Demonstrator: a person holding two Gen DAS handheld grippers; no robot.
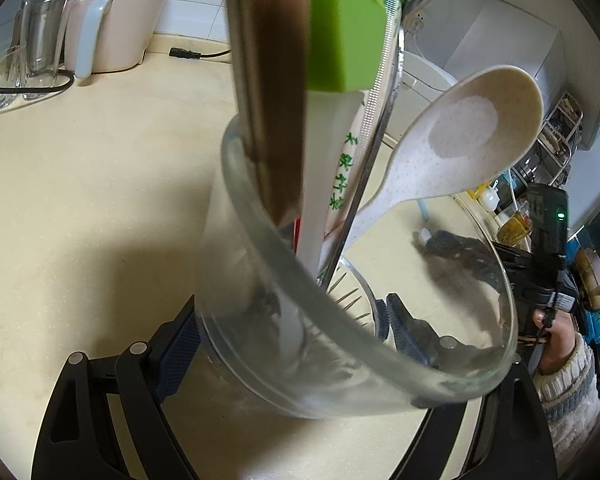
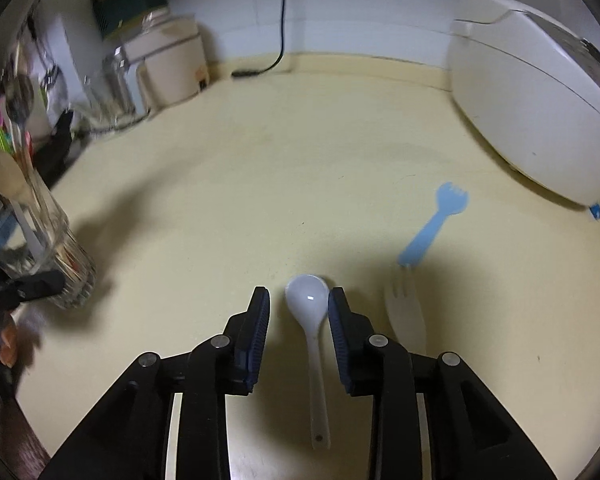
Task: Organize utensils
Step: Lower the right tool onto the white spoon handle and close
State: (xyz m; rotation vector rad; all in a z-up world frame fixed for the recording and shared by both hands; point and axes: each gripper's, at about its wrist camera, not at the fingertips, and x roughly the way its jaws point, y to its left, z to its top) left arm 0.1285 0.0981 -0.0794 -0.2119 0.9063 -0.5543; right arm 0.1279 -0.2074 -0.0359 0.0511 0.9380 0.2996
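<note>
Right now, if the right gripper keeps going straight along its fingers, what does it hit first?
Probably the white spoon, lying on the counter between the open right gripper fingers; depth is unclear.

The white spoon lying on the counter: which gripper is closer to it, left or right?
Right. The right gripper hangs open straddling the white spoon, one finger on each side. The left gripper is off to the side, clamped on the glass cup of utensils.
</note>
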